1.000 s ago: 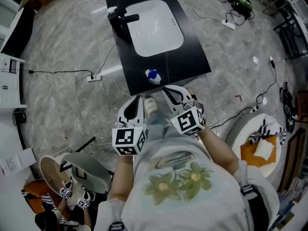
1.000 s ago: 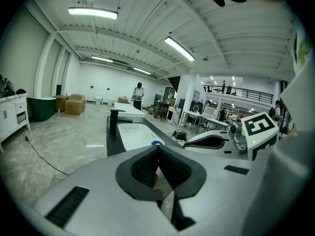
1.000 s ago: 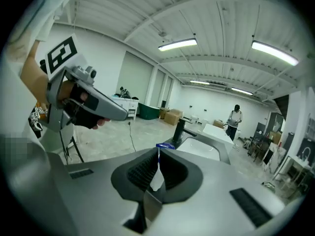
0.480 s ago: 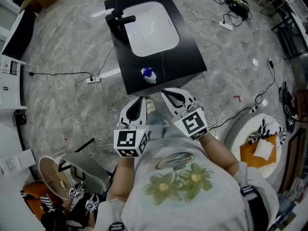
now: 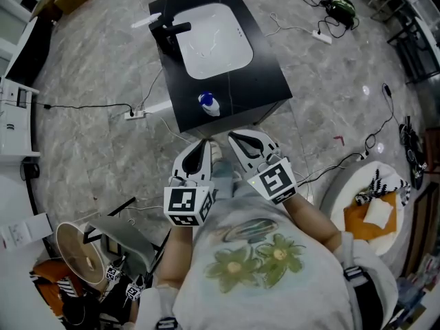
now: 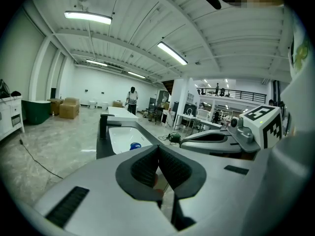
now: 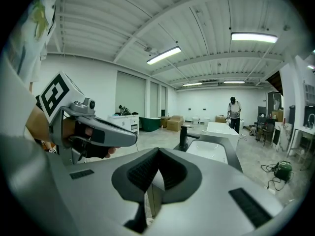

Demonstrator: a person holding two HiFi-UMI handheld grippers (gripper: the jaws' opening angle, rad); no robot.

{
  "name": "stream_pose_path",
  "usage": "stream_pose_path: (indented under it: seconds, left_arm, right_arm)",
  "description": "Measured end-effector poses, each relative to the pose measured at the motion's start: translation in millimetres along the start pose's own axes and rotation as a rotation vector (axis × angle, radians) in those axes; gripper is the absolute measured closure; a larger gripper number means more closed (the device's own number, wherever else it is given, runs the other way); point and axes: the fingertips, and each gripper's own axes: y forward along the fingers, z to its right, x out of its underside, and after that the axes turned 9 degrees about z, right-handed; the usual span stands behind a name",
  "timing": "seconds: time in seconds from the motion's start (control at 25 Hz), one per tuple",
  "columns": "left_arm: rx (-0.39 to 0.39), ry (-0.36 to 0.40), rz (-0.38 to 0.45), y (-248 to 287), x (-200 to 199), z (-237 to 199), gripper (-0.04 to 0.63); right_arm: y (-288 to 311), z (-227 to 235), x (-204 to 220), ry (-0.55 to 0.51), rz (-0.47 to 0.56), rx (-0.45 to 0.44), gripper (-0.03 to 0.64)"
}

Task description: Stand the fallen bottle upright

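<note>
The bottle point(image 5: 209, 104), white with a blue cap, sits on the black counter point(image 5: 271, 81) near its front edge, just short of the white sink point(image 5: 210, 40). Whether it lies or stands cannot be settled, though the cap appears uppermost. Both tongs are held close to the person's body, well apart from the counter. The left gripper point(image 5: 201, 145) has its jaws together on nothing, and the right gripper point(image 5: 236, 137) likewise. If righting is still due, the jaws must part first, clamp the body below the cap, and tip it away from the front edge. Open floor surrounds the counter; a cable point(image 5: 89, 104) trails on its left.
</note>
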Motion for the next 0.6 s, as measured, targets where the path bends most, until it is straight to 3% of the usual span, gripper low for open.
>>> stream_pose_path:
  seconds: [0.6]
  left_arm:
    - [-0.015,0.014,0.004,-18.8,2.2,20.9,0.577]
  right_arm:
    - [-25.6,-7.0,0.6,-0.011,0.007,0.000,0.577]
